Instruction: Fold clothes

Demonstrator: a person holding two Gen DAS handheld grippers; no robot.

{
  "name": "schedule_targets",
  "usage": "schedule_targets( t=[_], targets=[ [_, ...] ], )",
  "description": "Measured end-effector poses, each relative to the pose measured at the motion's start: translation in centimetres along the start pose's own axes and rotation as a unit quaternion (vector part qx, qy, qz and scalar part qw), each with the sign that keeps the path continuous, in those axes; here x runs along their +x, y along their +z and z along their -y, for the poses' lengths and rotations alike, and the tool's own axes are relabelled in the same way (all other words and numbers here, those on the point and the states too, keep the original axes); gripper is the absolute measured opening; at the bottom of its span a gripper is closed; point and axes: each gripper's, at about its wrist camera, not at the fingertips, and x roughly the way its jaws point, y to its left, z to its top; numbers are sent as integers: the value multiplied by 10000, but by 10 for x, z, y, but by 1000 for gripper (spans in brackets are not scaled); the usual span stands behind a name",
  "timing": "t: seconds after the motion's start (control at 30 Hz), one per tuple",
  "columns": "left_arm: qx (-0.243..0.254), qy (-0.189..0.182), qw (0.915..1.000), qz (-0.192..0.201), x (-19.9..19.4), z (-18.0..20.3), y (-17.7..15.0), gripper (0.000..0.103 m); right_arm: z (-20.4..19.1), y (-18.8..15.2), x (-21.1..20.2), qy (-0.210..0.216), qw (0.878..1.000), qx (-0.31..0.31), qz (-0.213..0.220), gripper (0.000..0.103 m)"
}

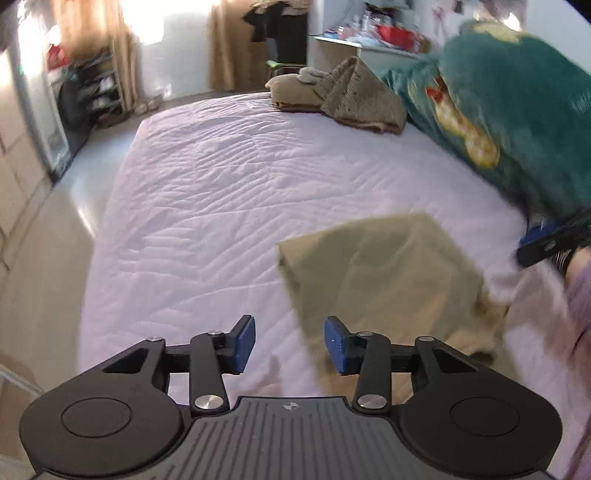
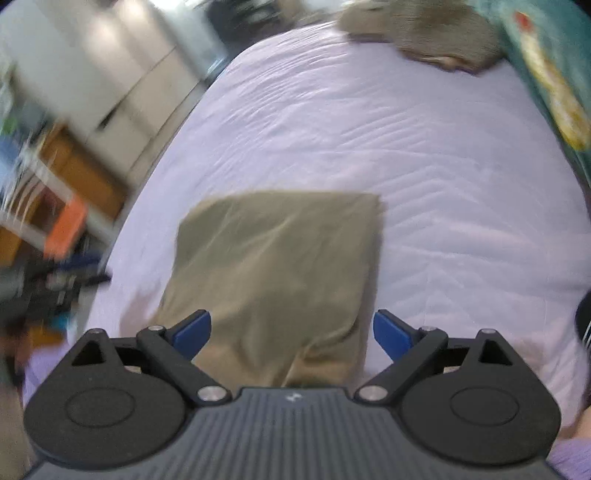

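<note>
Both grippers, left (image 1: pixel 290 345) and right (image 2: pixel 291 334), hung open-fingered and empty, folded khaki garment (image 2: pixel 280 273) at twelve o'clock on the bed (image 2: pixel 424 166).

Pale lilac quilted bed (image 1: pixel 229 192) fills the room — bright curtained window (image 1: pixel 147 22) behind, grey floor (image 1: pixel 48 236) alongside.

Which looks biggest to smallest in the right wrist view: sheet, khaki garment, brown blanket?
1. Sheet
2. Khaki garment, though nearness to the camera inflates it
3. Brown blanket, far off and partly cropped
</note>
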Motion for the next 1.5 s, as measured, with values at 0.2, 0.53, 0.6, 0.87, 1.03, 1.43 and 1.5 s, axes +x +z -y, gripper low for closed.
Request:
schedule_targets(
  t=[0.2,0.53,0.6,0.87,1.03,1.43,1.5],
  targets=[
    [121,-97,9937,-1106,72,59,-35,60,-9,-37,68,52,9957,-245,-897,96],
    [457,456,9957,-671,52,46,-30,68,0,-11,41,383,9972,-128,-629,101],
    [265,608,9966,-493,56,30,-18,68,15,7,35,235,9996,99,-124,102],
    [-403,732,9961,-298,116,-3,31,68,90,41,90,1007,9727,2038,463,103],
    [-660,411,9953,-581,159,-2,46,68,75,51,111,998,9822,1547,382,103],
    [19,585,9983,-13,159,29,30,27,9,40,127,-347,9974,-625,27,90],
    [92,648,9978,116,156,34,29,9,8,39,122,-204,9978,-623,114,59]
  ],
)
